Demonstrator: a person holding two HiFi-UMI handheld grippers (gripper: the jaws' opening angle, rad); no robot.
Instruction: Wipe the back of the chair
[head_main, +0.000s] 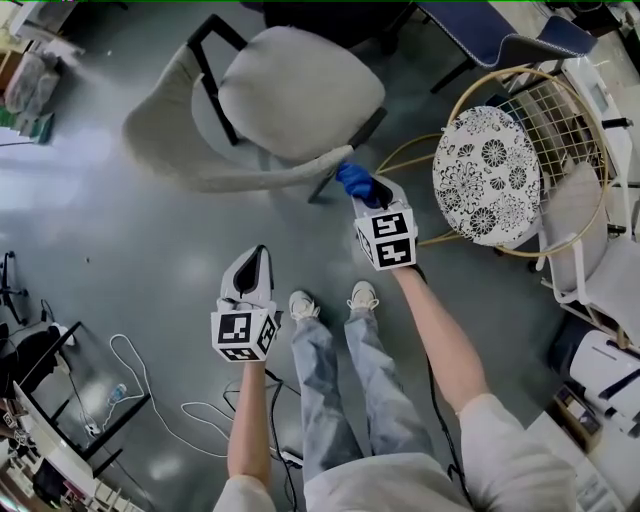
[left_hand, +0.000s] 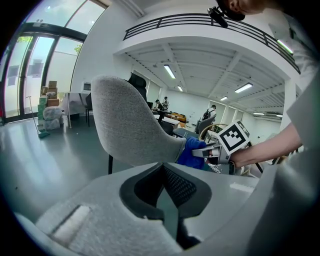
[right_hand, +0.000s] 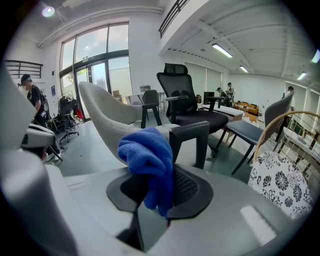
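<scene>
Grey fabric shell chair on black legs (head_main: 275, 100) stands on the grey floor (head_main: 120, 220) just ahead of the person, with its curved back on the near and left side. Blue microfibre cloth (head_main: 354, 181) sits at the right-hand end of that back's rim; the left gripper view shows it touching the edge.

Right gripper (head_main: 366, 192) has its jaws clamped on the cloth, a bunch standing proud of the tips. This is likely so that fabric, not plastic, meets the upholstery. Starting at one end of the rim suggests a sweep along the back from here.

Left gripper (head_main: 256, 262) hangs low and well short of the chair, near the person's white shoes (head_main: 303, 304), jaws pressed together on nothing. It is probably parked clear of the wiping path.

Gold wire-frame chair with a black-and-white floral cushion (head_main: 487, 175) stands just right of the working arm.

Hard to read:
- The back's outer face is steeply foreshortened from the head view.
- In the right gripper view the cloth covers the near rim, so how firmly it presses cannot be told.
- The chair's legs are partly hidden under the seat.
</scene>
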